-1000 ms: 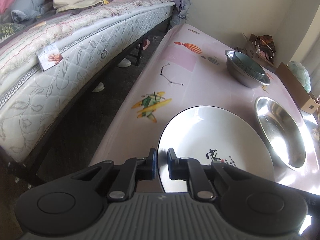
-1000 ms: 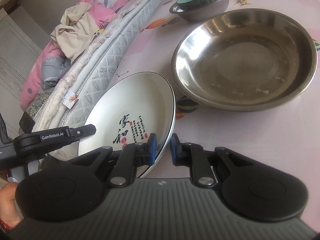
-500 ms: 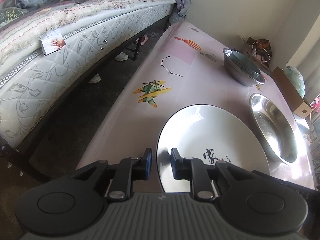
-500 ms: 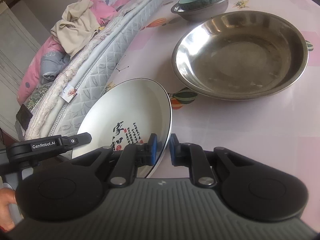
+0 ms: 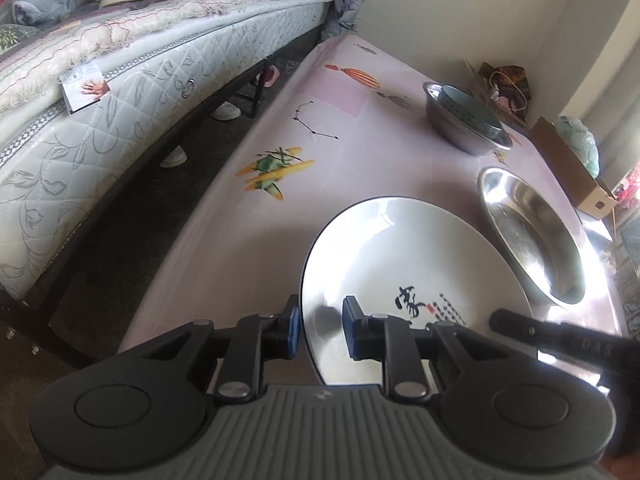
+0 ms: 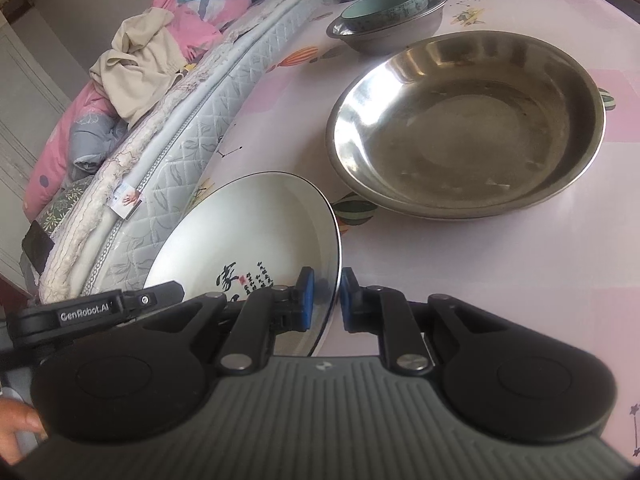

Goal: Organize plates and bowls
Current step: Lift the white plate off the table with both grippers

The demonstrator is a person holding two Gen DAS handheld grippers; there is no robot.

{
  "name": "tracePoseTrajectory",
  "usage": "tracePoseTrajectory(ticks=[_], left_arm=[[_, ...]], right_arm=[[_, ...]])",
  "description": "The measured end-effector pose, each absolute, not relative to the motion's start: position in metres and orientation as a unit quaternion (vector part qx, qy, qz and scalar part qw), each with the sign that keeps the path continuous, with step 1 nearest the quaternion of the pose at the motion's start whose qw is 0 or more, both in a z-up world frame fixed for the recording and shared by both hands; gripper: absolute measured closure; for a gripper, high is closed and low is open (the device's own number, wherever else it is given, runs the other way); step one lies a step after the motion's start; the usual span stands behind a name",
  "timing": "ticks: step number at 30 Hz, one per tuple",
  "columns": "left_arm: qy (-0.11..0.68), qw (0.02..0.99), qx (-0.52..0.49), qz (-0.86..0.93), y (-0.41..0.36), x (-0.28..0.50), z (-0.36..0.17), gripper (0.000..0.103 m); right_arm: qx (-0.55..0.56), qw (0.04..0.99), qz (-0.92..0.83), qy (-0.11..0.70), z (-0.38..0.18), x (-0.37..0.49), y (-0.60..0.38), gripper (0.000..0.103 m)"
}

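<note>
Left gripper [image 5: 319,330]: jaws apart, straddling the near-left rim of the white plate [image 5: 412,276] with a clear gap on both sides; not clamped.
Right gripper [image 6: 327,298]: blue pads close on either side of the plate's right rim [image 6: 256,232]; it seems to pinch the rim, though the contact is hard to confirm from this angle.
White plate: tilted, its right edge raised above the bench [image 6: 500,280]; black calligraphy near its near edge; its near part is hidden behind both gripper bodies.
Large steel basin [image 6: 464,124]: just beyond the plate on the bench, apart from it, open side up.
Small steel bowl [image 6: 400,28]: further back, with a teal bowl [image 6: 384,8] nested inside it.
Bench edges: the left edge [image 5: 224,184] drops to a dark floor strip beside the mattress [image 5: 120,112]; a cardboard box [image 5: 568,168] stands past the far right edge.
Open room: bare cloth to the left of the plate and in front of the basin.
Cut off: a hand [image 6: 16,428] shows only at the frame corner.
</note>
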State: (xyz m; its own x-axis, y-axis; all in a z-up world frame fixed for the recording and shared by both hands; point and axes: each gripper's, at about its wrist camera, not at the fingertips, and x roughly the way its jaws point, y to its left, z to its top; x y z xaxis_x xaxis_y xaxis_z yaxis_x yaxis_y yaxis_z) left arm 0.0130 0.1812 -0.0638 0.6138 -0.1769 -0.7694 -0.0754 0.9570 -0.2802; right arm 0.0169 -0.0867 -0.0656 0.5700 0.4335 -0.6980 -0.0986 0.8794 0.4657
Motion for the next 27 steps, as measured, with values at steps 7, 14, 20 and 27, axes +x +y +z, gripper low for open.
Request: tracePoseTrajectory(ticks=[7, 14, 20, 27], left_arm=[[0.433, 0.890, -0.136, -0.035, 0.180, 0.016, -0.066, 0.080], [0.430, 0.894, -0.126, -0.032, 0.176, 0.019, -0.066, 0.077], [0.429, 0.896, -0.116, -0.027, 0.172, 0.021, -0.065, 0.075], [0.428, 0.898, -0.103, -0.014, 0.166, 0.022, -0.063, 0.074]], right_arm=[[0.189, 0.867, 0.150, 0.435, -0.067, 0.017, -0.091, 0.090], [0.189, 0.868, 0.150, 0.434, -0.067, 0.016, -0.089, 0.090], [0.185, 0.871, 0.149, 0.431, -0.066, 0.014, -0.087, 0.089], [0.164, 0.878, 0.145, 0.427, -0.063, 0.013, -0.081, 0.087]])
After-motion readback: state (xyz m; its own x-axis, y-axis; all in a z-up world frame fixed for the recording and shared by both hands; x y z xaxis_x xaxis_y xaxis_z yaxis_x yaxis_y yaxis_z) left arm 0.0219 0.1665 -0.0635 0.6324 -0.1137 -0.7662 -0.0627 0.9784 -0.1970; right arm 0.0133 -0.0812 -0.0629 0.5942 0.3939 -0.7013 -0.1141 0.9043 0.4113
